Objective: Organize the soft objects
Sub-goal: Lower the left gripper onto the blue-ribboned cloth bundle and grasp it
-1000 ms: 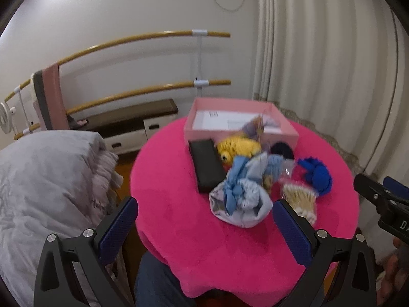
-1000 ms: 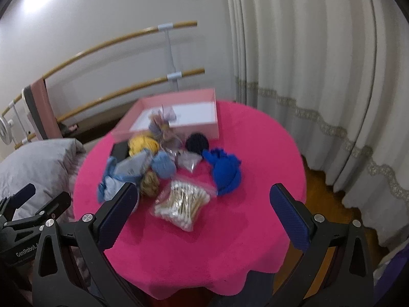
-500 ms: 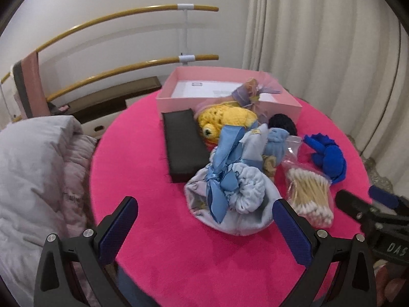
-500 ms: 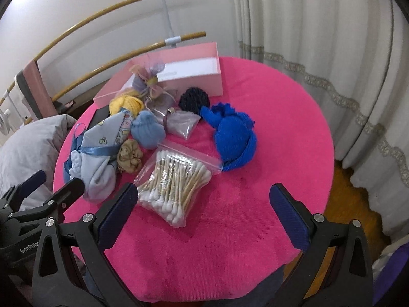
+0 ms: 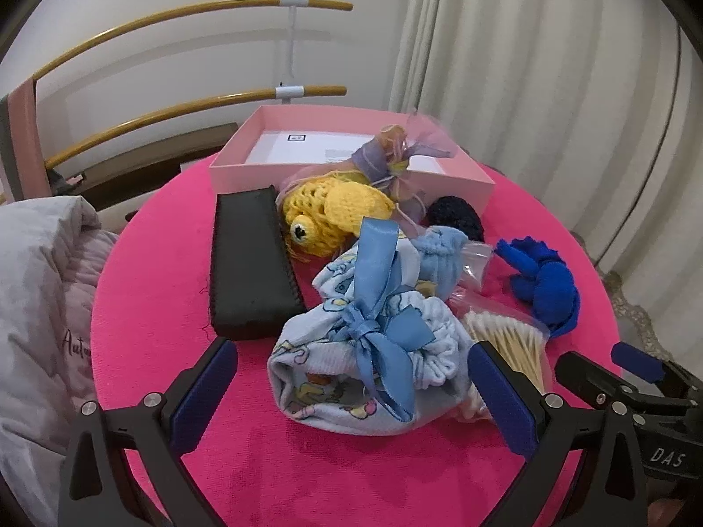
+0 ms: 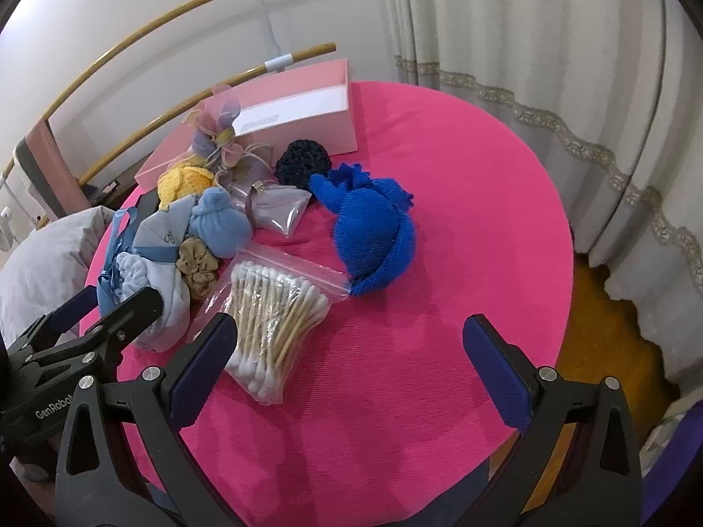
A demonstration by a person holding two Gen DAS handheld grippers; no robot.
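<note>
1. Left wrist view: the left gripper (image 5: 351,388) fills the lower frame with its blue-padded fingers spread wide and nothing between them. Just above them, at centre, lies a pale blue printed cloth bundle tied with a satin ribbon (image 5: 373,347) on the round table's bright pink cloth (image 5: 154,272).
2. Left of the bundle is a flat black rectangular case (image 5: 252,263); above it a yellow crocheted toy with a black eye (image 5: 334,215), and behind that an open pink cardboard box (image 5: 351,153) at upper centre.
3. At right lie a royal blue knitted piece (image 5: 549,290) and a clear zip bag of cotton swabs (image 5: 509,338); the right gripper (image 5: 615,373) shows at the lower right edge.
4. Right wrist view: the right gripper (image 6: 351,360) holds its fingers apart, empty, over bare pink cloth at lower centre.
5. The swab bag touches its left finger; the blue knitted piece sits at centre, the box at upper left, and a cream curtain (image 6: 549,44) hangs at right.
</note>
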